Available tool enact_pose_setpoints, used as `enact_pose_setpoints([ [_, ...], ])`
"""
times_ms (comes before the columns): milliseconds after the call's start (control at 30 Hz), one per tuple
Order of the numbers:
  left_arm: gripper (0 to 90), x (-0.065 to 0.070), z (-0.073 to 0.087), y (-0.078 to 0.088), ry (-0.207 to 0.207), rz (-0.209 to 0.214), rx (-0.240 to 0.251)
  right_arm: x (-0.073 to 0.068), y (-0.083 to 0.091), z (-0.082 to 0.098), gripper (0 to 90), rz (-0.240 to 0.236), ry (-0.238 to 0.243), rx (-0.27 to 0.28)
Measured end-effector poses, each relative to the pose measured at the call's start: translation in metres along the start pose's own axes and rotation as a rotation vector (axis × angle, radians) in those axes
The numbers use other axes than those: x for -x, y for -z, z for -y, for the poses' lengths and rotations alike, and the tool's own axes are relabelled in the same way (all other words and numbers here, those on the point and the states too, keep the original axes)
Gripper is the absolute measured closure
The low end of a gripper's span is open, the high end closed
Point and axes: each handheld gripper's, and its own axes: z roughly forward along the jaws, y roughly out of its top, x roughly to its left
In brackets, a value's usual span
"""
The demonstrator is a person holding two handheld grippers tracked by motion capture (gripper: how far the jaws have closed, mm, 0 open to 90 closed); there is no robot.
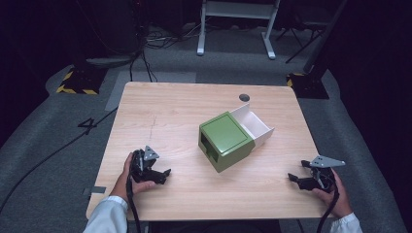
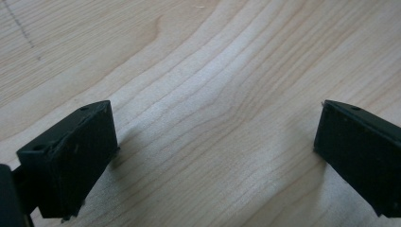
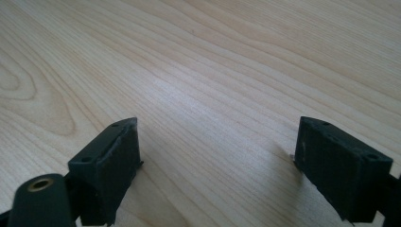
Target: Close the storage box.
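A green box (image 1: 225, 140) sits near the middle of the wooden table (image 1: 170, 111), with its white drawer (image 1: 253, 124) pulled out toward the far right. My left gripper (image 1: 161, 175) rests on the table near the front left, well left of the box, held in a hand. Its jaws stand wide apart over bare wood, left gripper (image 2: 215, 156) open with nothing between them. My right gripper (image 1: 295, 180) lies near the front right edge, right of the box. The right gripper (image 3: 217, 165) is open too, with bare wood between its fingers.
The table has a round cable hole (image 1: 244, 97) at its far right. Beyond the table are a white desk frame (image 1: 235, 24), cables on the grey floor, and yellow-black striped bases (image 1: 77, 82) at both far corners.
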Motion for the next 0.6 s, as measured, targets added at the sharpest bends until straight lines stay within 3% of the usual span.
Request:
enact_pose_setpoints([
  [200, 0.3, -0.002, 0.0, 0.0, 0.001, 0.02, -0.005, -0.001, 0.0, -0.001, 15.5, 0.021, 0.0, 0.004],
  [267, 0.3, -0.002, 0.0, -0.001, -0.002, 0.024, -0.006, 0.001, 0.0, -0.003, 17.9, 0.051, -0.007, 0.0],
  [400, 0.3, -0.003, -0.001, -0.001, -0.01, 0.028, -0.007, 0.009, 0.003, -0.005, 18.4, 0.01, -0.05, 0.035],
  [467, 0.4, -0.003, -0.001, -0.001, -0.012, 0.029, -0.007, 0.014, 0.004, -0.013, 19.9, 0.021, -0.079, 0.04],
  [600, 0.5, -0.003, -0.001, -0.001, -0.012, 0.028, -0.006, 0.017, 0.007, -0.036, 22.7, 0.041, -0.044, 0.054],
])
